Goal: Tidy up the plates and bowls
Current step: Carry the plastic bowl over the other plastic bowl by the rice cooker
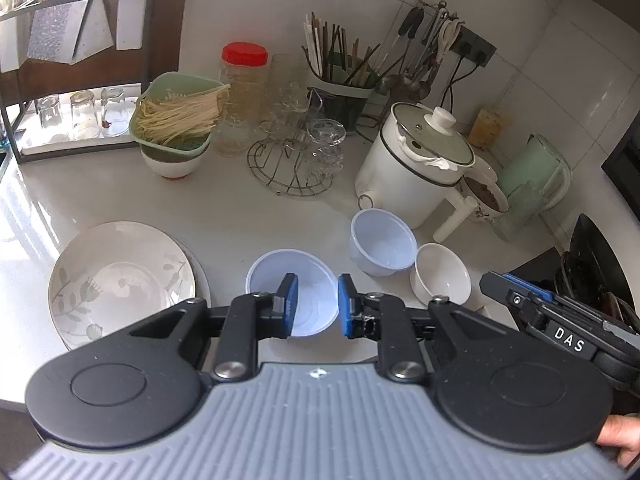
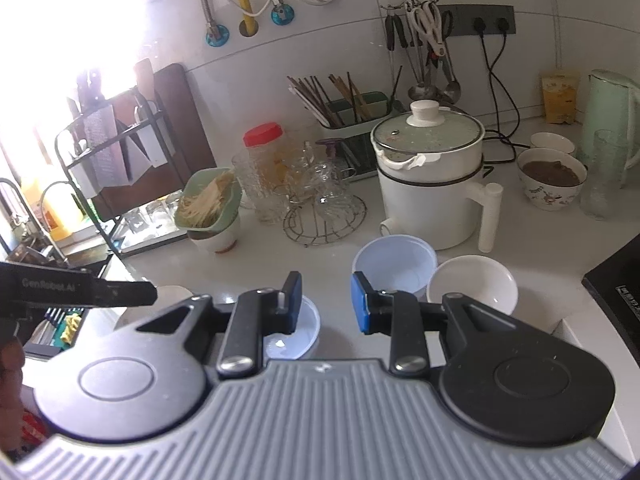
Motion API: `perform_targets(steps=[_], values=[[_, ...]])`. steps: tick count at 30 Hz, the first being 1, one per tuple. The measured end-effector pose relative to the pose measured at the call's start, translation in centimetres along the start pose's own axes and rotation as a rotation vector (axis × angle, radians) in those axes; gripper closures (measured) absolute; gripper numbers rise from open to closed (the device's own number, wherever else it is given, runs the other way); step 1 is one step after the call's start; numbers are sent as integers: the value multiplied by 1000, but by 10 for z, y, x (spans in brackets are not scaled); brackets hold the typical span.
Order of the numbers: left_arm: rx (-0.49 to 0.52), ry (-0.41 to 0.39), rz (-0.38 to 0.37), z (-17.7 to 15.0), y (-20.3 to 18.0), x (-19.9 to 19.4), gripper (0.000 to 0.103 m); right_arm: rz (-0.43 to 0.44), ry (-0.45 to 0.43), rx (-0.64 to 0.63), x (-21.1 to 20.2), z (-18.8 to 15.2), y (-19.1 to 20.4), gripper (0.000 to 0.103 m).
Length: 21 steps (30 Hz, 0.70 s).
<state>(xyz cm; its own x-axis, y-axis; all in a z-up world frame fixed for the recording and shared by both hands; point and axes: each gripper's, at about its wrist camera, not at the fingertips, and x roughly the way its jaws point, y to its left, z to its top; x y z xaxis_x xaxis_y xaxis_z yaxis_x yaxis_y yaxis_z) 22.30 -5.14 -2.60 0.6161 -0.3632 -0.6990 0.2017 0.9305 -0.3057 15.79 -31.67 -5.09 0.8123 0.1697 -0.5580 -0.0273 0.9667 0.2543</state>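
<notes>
Both tongs (image 1: 317, 305) (image 2: 326, 302) gape empty, partly hiding the pale-blue bowl (image 1: 312, 276) below.

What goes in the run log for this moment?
left gripper: open, empty | right gripper: open, empty | plate, bowls on counter

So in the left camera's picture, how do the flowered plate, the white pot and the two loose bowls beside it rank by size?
Largest to smallest, as they look:
1. flowered plate, though it lies nearer the camera
2. white electric pot
3. pale blue plastic bowl
4. small white bowl
The last two look close, so that order is unsure.
</notes>
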Motion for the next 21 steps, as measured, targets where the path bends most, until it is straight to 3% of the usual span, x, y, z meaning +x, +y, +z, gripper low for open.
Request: perform_targets(steps=[21], values=[[95,124,-161,28,4,44,80,-184,32,130,9,-3,6,72]])
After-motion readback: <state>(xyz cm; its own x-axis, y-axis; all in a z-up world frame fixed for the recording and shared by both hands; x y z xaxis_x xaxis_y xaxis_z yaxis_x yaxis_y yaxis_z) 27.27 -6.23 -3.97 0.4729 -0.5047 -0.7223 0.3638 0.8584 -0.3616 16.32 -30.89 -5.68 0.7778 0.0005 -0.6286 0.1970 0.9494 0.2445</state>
